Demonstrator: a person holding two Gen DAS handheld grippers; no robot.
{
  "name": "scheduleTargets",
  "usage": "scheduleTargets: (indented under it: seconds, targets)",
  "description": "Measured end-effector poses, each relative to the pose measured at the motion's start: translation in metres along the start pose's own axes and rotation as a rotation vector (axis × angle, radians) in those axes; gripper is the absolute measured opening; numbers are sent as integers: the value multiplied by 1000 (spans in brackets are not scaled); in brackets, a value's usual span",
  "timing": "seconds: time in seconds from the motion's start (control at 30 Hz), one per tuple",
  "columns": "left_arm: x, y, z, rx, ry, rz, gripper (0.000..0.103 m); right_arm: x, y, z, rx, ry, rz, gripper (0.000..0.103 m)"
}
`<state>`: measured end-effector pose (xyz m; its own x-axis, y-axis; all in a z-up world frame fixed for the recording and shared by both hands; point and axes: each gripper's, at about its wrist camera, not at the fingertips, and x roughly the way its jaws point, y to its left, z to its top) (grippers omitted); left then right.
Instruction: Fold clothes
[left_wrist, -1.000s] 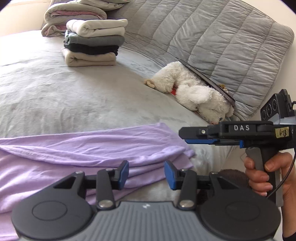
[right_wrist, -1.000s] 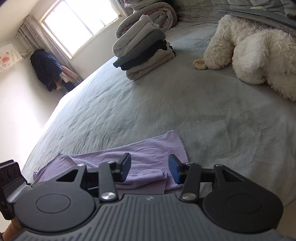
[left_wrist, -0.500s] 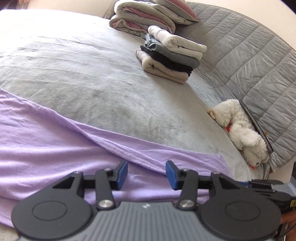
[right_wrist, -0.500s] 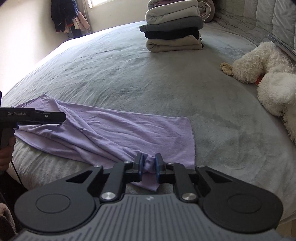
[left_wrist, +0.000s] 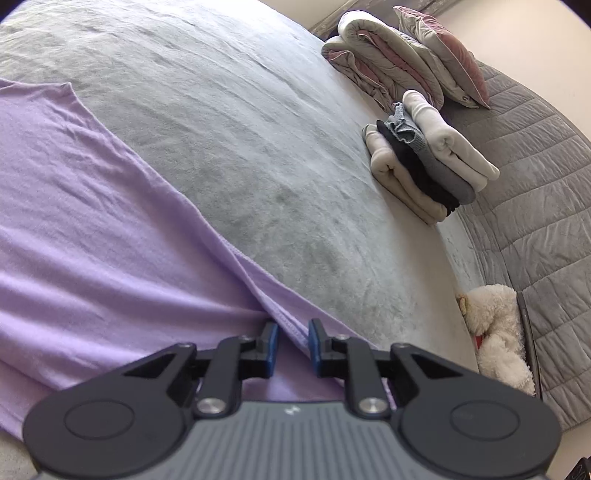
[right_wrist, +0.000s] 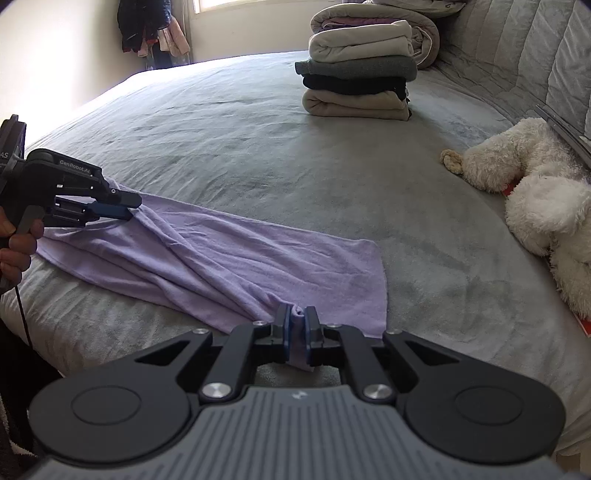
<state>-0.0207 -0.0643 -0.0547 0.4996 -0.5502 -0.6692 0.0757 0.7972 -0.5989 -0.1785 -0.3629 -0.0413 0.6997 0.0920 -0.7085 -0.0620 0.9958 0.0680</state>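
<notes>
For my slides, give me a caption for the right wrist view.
Both grippers, right gripper and left gripper, pinch a lilac garment on the grey bed.

plain lilac garment (right_wrist: 258, 254), grey bedspread (right_wrist: 258, 147), white plush dog (right_wrist: 535, 192).

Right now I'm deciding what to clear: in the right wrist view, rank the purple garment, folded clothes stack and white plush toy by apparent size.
1. purple garment
2. white plush toy, nearer, partly cut off
3. folded clothes stack, farther away, so unsure
</notes>
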Motion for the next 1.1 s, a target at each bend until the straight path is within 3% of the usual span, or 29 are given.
scheduleTargets:
  seconds: [0.57, 0.7, 0.77, 1.1]
  targets:
    - [14, -15, 19, -14, -22, -23, 1, 10, -22, 26, 74, -90, -113, 1]
    - [19, -13, 19, -26, -7, -9, 1, 11, -30, 30, 109, -69, -78, 3]
    - [20, -11, 18, -30, -2, -8, 1, 10, -32, 30, 125, -62, -52, 17]
    - [21, -10, 17, -34, 2, -6, 1, 22, -24, 29, 103, 2, 6, 17]
